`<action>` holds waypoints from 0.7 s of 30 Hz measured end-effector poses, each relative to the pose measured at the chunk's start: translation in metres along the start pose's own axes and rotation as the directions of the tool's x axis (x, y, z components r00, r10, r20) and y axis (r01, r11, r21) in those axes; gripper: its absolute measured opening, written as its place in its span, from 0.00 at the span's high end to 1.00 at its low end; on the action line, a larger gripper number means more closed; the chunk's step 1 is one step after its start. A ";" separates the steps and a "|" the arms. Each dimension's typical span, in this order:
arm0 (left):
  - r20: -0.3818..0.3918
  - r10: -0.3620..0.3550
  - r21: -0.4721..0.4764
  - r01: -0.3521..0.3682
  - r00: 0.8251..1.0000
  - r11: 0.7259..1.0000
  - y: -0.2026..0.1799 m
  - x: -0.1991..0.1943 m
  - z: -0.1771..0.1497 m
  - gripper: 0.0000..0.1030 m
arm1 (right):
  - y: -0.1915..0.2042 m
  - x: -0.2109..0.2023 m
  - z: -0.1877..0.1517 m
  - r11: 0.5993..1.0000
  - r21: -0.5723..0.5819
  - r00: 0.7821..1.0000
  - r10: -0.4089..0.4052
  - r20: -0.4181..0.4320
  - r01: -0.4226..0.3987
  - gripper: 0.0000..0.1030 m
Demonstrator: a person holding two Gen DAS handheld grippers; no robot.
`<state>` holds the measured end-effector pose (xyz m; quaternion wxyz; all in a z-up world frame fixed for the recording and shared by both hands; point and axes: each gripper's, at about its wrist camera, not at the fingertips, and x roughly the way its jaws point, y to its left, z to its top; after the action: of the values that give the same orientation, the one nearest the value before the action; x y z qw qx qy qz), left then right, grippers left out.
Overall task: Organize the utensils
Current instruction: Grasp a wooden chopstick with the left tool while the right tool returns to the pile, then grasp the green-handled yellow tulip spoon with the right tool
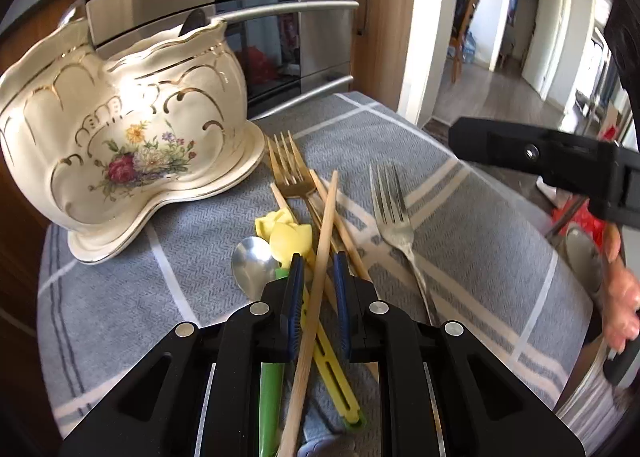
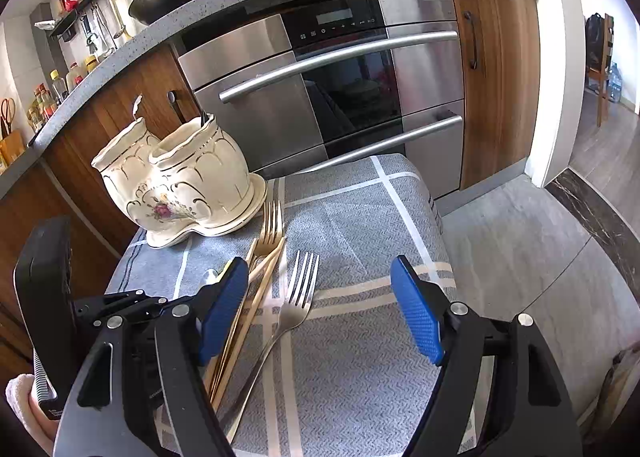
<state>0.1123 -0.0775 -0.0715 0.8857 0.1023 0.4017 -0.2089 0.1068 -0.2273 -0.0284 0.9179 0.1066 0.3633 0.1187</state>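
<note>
Utensils lie in a loose heap on the grey checked cloth (image 1: 200, 297) beside the ceramic holder (image 1: 120, 129). From the left wrist I see my left gripper (image 1: 316, 269) narrowed around one wooden chopstick (image 1: 320, 277), though I cannot tell if the pads actually pinch it; it looks light, stiff and slippery, so I'd grip mid-shaft. A yellow flower-topped utensil (image 1: 290, 235) and spoon (image 1: 252, 261) sit underneath.

From the right wrist, my right gripper (image 2: 320, 309) stands wide and empty over the silver fork (image 2: 294, 305), with the gold fork (image 2: 270, 225) near the fragile holder (image 2: 180, 185)
</note>
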 end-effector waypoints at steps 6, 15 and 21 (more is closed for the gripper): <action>-0.014 0.035 0.031 -0.035 0.999 0.999 -0.001 0.004 0.002 0.84 | 0.000 0.001 0.000 1.000 0.007 1.000 -0.003 0.004 0.002 0.29; -0.002 0.072 0.060 -0.071 0.997 0.996 -0.001 0.011 0.009 0.94 | 0.009 0.005 -0.002 1.000 -0.005 1.000 -0.002 0.001 0.002 0.29; 0.053 0.022 -0.016 -0.021 0.998 1.000 0.016 -0.009 0.008 0.94 | 0.007 0.010 -0.002 1.000 0.003 1.000 -0.008 -0.012 0.008 0.30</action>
<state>0.1194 -0.0632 -0.0593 0.8992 0.0940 0.3784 -0.1988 0.1109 -0.2172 -0.0342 0.9160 0.1057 0.3693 0.1153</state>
